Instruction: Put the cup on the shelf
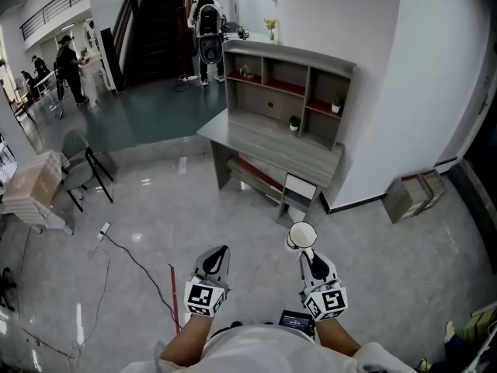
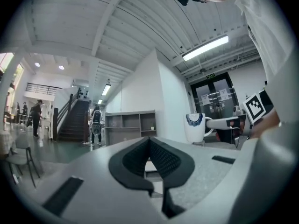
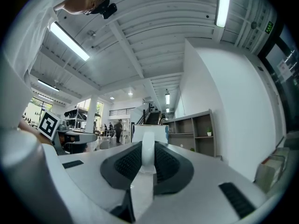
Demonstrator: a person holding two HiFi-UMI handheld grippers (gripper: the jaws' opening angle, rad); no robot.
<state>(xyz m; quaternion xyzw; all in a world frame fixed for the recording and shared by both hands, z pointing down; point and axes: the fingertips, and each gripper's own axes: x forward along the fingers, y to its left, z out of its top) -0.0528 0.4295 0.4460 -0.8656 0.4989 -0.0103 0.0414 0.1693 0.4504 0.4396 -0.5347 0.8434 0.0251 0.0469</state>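
A white cup [image 1: 301, 235] with a blue pattern hangs in front of me, held by its handle in my right gripper [image 1: 308, 256], which is shut on it. In the right gripper view the white handle [image 3: 147, 149] stands upright between the dark pads, with the cup body [image 3: 150, 132] beyond. My left gripper [image 1: 220, 253] is level with it on the left, shut and empty, its pads [image 2: 161, 157] meeting at the tip. The left gripper view shows the cup [image 2: 195, 127] off to the right. The grey shelf unit [image 1: 287, 84] on a desk stands ahead against the white wall, some way off.
Small potted plants [image 1: 294, 123] sit in the shelf's compartments. A cardboard box [image 1: 415, 194] lies by the wall at right. A chair [image 1: 78, 169], stacked boxes [image 1: 31, 186] and a floor cable [image 1: 132, 259] are at left. People [image 1: 208, 29] stand by the far staircase.
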